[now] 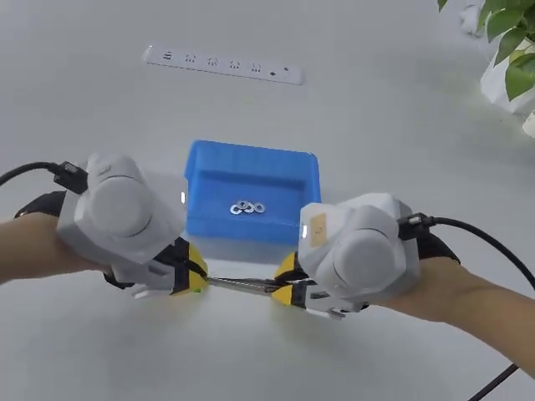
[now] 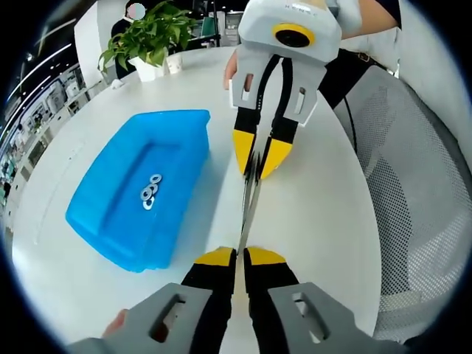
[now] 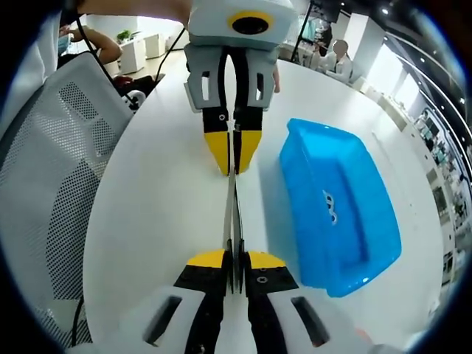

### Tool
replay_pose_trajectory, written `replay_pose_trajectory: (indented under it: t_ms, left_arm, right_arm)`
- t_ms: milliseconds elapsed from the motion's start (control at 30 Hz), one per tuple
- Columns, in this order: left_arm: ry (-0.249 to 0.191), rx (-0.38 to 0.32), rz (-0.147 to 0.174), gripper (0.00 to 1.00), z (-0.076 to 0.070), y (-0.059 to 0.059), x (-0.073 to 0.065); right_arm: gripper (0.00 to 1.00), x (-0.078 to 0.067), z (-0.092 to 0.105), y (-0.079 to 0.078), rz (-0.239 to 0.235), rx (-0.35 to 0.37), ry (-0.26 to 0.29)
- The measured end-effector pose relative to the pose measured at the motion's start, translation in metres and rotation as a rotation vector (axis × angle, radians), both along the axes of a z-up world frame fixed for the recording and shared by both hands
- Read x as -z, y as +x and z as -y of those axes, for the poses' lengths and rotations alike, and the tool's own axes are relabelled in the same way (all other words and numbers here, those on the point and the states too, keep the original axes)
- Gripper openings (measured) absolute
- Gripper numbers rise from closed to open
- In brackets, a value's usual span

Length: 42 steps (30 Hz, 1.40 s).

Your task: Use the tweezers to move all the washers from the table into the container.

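1. Here's the left hand-held gripper (image 1: 189,272) on the left of the head view, yellow-tipped jaws pointing right; they're clenched on one end of the tweezers (image 1: 242,286).
2. Facing it, the right hand-held gripper (image 1: 288,292) points left; its jaws are clamped on the other end of the tweezers, so the thin metal tool spans between the two just above the bench (image 1: 376,125).
3. Just behind the tweezers sits the blue container (image 1: 209,180), resting flat on the bench; three washers (image 1: 247,207) lie touching in a small cluster on its floor, near the middle.
4. Further back, a white power strip (image 1: 223,64) lies well apart from the container; a potted plant (image 1: 506,42) leans in at the far right corner.
5. In the left gripper view, a grey mesh chair (image 2: 413,169) stands beside the bench edge.
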State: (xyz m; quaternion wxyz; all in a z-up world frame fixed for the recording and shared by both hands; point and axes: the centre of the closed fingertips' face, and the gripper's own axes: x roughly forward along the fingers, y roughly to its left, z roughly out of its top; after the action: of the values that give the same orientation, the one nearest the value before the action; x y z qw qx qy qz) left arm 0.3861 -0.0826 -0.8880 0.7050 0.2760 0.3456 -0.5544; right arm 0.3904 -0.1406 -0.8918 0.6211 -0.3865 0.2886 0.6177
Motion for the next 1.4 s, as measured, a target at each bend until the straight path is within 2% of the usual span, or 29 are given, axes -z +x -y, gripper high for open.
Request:
replay_pose_trajectory:
  t_ms: [133, 200, 233, 267, 300, 333, 367, 400, 500, 567, 600, 633, 667, 700, 767, 800, 867, 967, 1033, 1100, 1167, 1267, 1300, 1400]
  left_arm:
    - [0.017, -0.008, 0.007, 0.1, -0.003, 0.0, 0.0]
    - [0.039, -0.016, 0.022, 0.11, -0.009, 0.002, 0.0]
    - [0.051, -0.022, 0.035, 0.11, -0.012, 0.003, 0.0]
    - [0.104, -0.028, 0.079, 0.11, -0.022, 0.006, -0.001]
    - [0.135, -0.025, 0.106, 0.11, -0.028, 0.008, -0.002]
    - [0.143, -0.028, 0.105, 0.11, -0.031, 0.004, -0.002]
    - [0.13, -0.041, 0.095, 0.11, -0.031, 0.002, -0.003]
    - [0.107, -0.096, 0.089, 0.12, -0.034, 0.001, -0.007]
    - [0.06, -0.171, 0.082, 0.13, -0.041, -0.004, -0.017]
    - [-0.007, -0.231, 0.086, 0.15, -0.041, -0.006, -0.029]
    - [-0.073, -0.276, 0.06, 0.16, -0.041, -0.011, -0.038]
    - [-0.102, -0.3, 0.055, 0.17, -0.042, -0.014, -0.043]
    - [-0.139, -0.328, 0.068, 0.19, -0.044, -0.016, -0.052]
    - [-0.164, -0.339, 0.067, 0.19, -0.045, -0.02, -0.057]
    - [-0.214, -0.363, 0.046, 0.22, -0.045, -0.03, -0.067]
    - [-0.22, -0.357, 0.052, 0.23, -0.046, -0.033, -0.071]
    - [-0.236, -0.346, 0.052, 0.24, -0.045, -0.045, -0.079]
    - [-0.301, -0.312, 0.017, 0.28, -0.036, -0.067, -0.091]
    - [-0.308, -0.309, 0.014, 0.3, -0.035, -0.076, -0.094]
    - [-0.316, -0.325, -0.021, 0.36, -0.034, -0.086, -0.095]
    - [-0.314, -0.342, -0.009, 0.37, -0.036, -0.091, -0.101]
    - [-0.347, -0.367, 0.004, 0.4, -0.034, -0.095, -0.115]
    - [-0.356, -0.37, 0.018, 0.41, -0.034, -0.096, -0.121]
    - [-0.377, -0.362, 0.036, 0.41, -0.033, -0.098, -0.132]
  right_arm:
    - [0.11, 0.0, 0.001, -0.002, -0.011, 0.007, -0.004]
    - [0.13, -0.002, 0.003, -0.001, 0.005, 0.011, -0.002]
    - [0.13, -0.004, 0.003, 0.0, 0.013, 0.017, 0.005]
    - [0.14, -0.005, 0.004, 0.001, 0.022, 0.026, 0.013]
    - [0.14, -0.009, 0.005, 0.004, 0.035, 0.047, 0.026]
    - [0.15, -0.011, 0.005, 0.006, 0.039, 0.063, 0.034]
    - [0.16, -0.014, 0.006, 0.007, 0.032, 0.096, 0.051]
    - [0.16, -0.016, 0.007, 0.007, 0.024, 0.113, 0.065]
    - [0.17, -0.031, 0.01, 0.006, 0.001, 0.2, 0.155]
    - [0.17, -0.042, 0.017, 0.005, -0.009, 0.264, 0.216]
    - [0.17, -0.045, 0.02, 0.004, -0.011, 0.285, 0.24]
    - [0.17, -0.048, 0.025, 0.003, -0.013, 0.305, 0.256]
    - [0.17, -0.051, 0.032, 0.0, -0.025, 0.339, 0.281]
    - [0.18, -0.054, 0.036, -0.004, -0.039, 0.354, 0.299]
    - [0.19, -0.063, 0.043, -0.012, -0.05, 0.374, 0.356]
    - [0.21, -0.071, 0.044, -0.019, -0.066, 0.372, 0.399]
    - [0.23, -0.079, 0.047, -0.026, -0.075, 0.392, 0.448]
    - [0.26, -0.091, 0.053, -0.036, -0.081, 0.429, 0.508]
    - [0.27, -0.097, 0.055, -0.04, -0.078, 0.446, 0.531]
    - [0.31, -0.103, 0.056, -0.044, -0.089, 0.468, 0.557]
    - [0.35, -0.107, 0.058, -0.05, -0.084, 0.47, 0.57]
    - [0.42, -0.112, 0.06, -0.057, -0.094, 0.484, 0.589]
    - [0.43, -0.113, 0.06, -0.059, -0.09, 0.485, 0.592]
    - [0.48, -0.115, 0.061, -0.067, -0.103, 0.493, 0.593]
